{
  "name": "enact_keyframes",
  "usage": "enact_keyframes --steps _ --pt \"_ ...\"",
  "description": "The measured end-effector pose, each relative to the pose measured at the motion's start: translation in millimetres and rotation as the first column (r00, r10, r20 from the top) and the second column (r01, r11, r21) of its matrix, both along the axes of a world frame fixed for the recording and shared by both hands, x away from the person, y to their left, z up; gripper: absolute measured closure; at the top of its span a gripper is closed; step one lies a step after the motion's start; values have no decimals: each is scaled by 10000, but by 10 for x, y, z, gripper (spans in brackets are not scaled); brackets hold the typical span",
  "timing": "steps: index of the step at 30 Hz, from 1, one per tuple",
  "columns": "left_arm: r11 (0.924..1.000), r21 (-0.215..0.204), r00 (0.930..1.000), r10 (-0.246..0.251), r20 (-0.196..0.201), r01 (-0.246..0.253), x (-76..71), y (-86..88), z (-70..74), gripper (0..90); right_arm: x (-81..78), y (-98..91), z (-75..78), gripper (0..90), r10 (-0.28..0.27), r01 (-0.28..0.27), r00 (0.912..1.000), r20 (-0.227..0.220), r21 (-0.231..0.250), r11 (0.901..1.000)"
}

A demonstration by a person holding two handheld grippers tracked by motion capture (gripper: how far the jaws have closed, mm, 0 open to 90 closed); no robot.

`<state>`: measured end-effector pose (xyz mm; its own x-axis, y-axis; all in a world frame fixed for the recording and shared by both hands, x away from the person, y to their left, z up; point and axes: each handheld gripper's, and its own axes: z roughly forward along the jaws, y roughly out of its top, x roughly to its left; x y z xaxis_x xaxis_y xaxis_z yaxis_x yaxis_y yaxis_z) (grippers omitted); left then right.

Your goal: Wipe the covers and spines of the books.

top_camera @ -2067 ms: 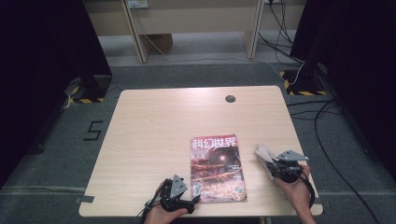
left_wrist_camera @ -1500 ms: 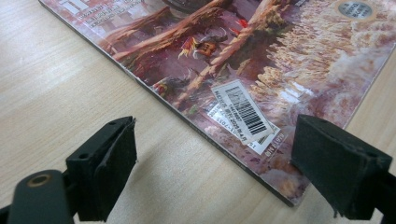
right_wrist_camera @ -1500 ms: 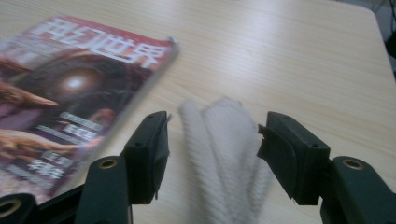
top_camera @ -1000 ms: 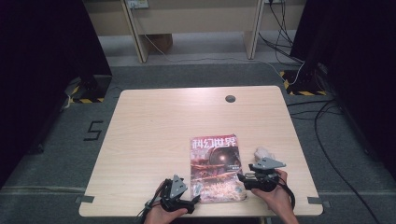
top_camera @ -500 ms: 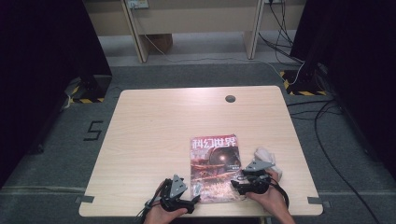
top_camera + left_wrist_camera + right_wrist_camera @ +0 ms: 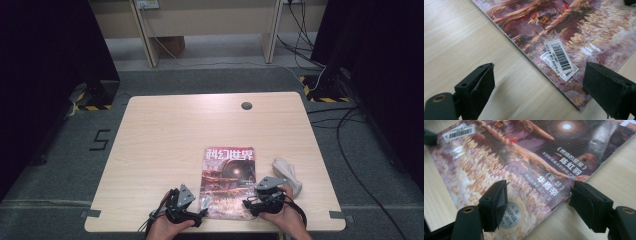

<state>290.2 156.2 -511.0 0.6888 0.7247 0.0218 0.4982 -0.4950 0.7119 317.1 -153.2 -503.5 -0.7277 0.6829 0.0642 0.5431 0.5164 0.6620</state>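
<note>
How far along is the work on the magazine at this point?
Done: both grippers have reached the closed magazine, lying flat on the table. In hand: the left gripper stands open at its near left corner; the right gripper, jaws just opened wider, straddles its right edge without pinching. Left: nothing is gripped, lifted or opened yet. The crumpled white cloth lies untouched beside it.

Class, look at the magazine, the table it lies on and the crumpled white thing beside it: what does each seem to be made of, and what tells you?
Magazine: glossy coated paper; the printed cover catches glare and a barcode sticker sits on it.
Table: probably wood-look laminate board; pale even grain with a matt sheen.
Crumpled white thing: likely cloth or tissue; soft folds, too small to tell which.
</note>
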Motion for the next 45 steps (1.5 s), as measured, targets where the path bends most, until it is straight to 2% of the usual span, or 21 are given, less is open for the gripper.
enact_keyframes --steps 3,5,7,9,13,14,16,19,22,29,30,34,37,39,40,41,43,44,45 --pt "9998 166 9999 75 -93 -74 22 55 17 95 -38 49 2 289 97 -97 9999 -60 -30 9999" --pt "9990 388 9996 235 -169 -228 51 150 34 92 -98 128 5 280 322 -323 9994 -99 -105 9994" --pt "9983 500 9994 296 -173 -287 59 179 42 89 -119 156 7 279 378 -380 9992 -104 -124 9992" --pt "9957 793 9988 482 -72 -475 86 250 60 87 -188 236 10 284 525 -526 9986 -85 -161 9985" --pt "9943 836 9976 673 -145 -659 121 314 65 88 -258 326 10 289 552 -551 9985 68 -200 9983" --pt "9946 715 9967 768 -249 -748 138 342 59 88 -281 367 10 288 468 -464 9988 117 -279 9985" --pt "9946 721 9966 772 -292 -750 138 349 65 97 -284 381 10 285 419 -418 9991 46 -246 9988" --pt "9935 807 9964 822 -197 -803 131 342 69 105 -292 389 6 282 365 -364 9993 27 -191 9992" --pt "9895 1115 9958 913 64 -914 129 339 83 106 -321 427 0 248 340 -341 9994 -28 -178 9993" --pt "9864 1201 9937 1119 98 -1123 168 434 91 132 -371 521 -9 235 498 -498 9988 37 -163 9986" --pt "9829 1302 9915 1289 164 -1299 180 464 96 132 -395 562 -10 235 609 -609 9981 25 -147 9980" --pt "9776 1409 9876 1530 344 -1563 199 494 96 132 -430 628 -11 232 779 -779 9970 23 -149 9968" --pt "9737 1528 9853 1630 511 -1690 204 500 100 137 -441 647 -12 243 881 -881 9961 -2 -76 9961" --pt "9735 1549 9854 1612 553 -1679 196 494 102 152 -437 645 -7 257 960 -960 9954 -23 -80 9953" --pt "9744 1647 9875 1445 633 -1531 177 481 113 172 -426 634 0 286 960 -960 9954 -32 -50 9954" --pt "9754 1630 9881 1390 665 -1482 168 476 118 198 -409 609 12 342 1002 -1002 9950 23 68 9949" --pt "9770 1558 9886 1373 612 -1453 159 474 122 195 -388 578 31 368 1013 -1016 9948 122 243 9945" --pt "9813 1249 9888 1414 473 -1463 131 472 129 178 -333 506 73 357 862 -882 9955 392 533 9947" --pt "9842 1015 9891 1416 413 -1451 111 467 137 181 -307 463 94 355 737 -777 9952 646 605 9951"
